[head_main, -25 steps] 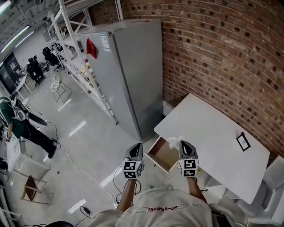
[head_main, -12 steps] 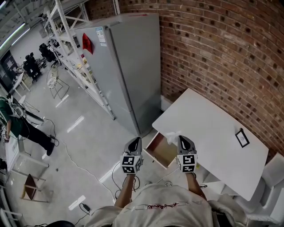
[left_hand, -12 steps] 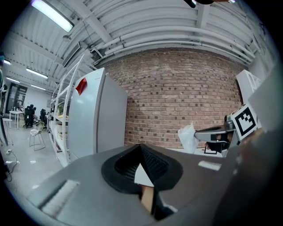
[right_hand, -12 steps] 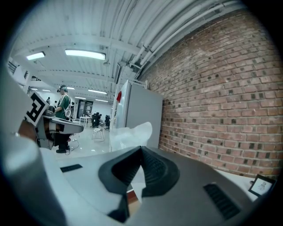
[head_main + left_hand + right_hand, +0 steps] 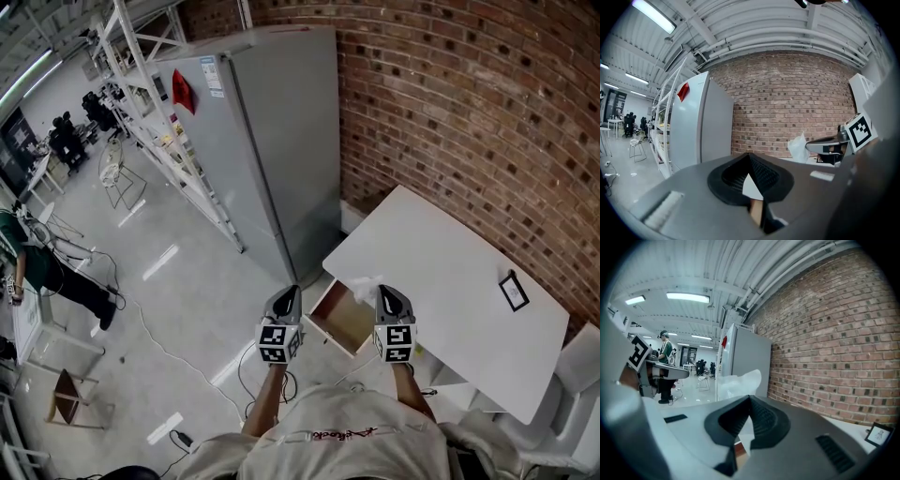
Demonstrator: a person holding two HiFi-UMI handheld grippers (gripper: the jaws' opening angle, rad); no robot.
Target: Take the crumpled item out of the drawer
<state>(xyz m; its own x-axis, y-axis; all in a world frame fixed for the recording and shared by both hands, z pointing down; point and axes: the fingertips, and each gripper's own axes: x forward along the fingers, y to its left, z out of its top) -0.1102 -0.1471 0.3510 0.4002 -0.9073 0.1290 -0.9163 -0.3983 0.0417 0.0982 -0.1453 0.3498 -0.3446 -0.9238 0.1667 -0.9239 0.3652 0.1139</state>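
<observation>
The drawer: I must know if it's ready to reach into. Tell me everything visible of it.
The drawer is pulled out from under the near corner of the white table. Pale front panel, tan wood-like inside, bare where visible. A crumpled white item sits at its back edge; whether it lies inside is unclear. The drawer lies between the left tongs and right tongs, both shut, neither seeming to touch it.
</observation>
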